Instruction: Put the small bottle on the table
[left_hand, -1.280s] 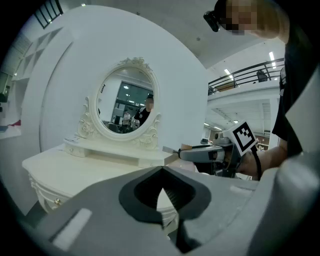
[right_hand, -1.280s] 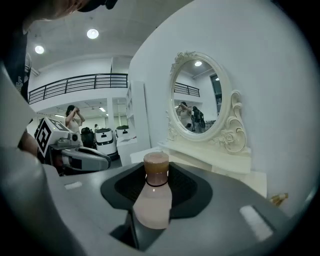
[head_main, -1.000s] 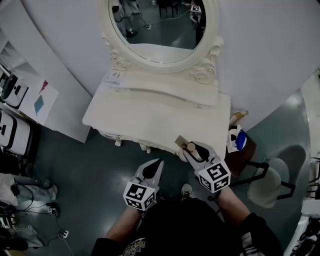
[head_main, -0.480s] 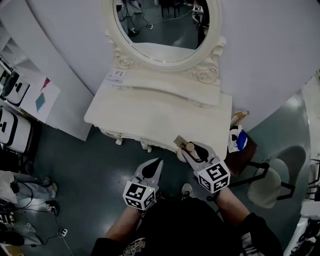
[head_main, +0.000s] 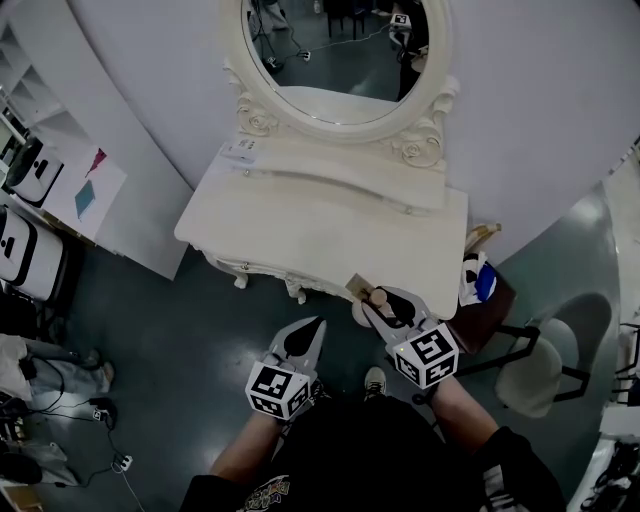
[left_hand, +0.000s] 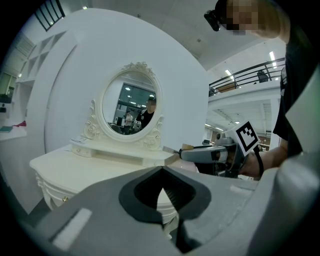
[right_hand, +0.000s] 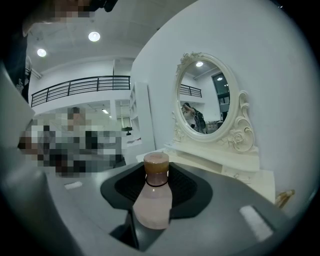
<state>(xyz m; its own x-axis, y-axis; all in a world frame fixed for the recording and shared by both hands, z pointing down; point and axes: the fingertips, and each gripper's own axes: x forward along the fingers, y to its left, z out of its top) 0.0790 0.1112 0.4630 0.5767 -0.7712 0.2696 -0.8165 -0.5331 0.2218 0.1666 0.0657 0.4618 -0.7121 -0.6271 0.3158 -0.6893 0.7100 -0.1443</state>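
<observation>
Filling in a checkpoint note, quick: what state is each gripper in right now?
Left gripper: closed, nothing between its jaws.
Right gripper: closed on the small bottle.

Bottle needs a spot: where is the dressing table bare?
The tabletop is bare from the raised back shelf to the front edge. Only the shelf's left end holds a card. Nearest the right claw: the front right corner.
</observation>
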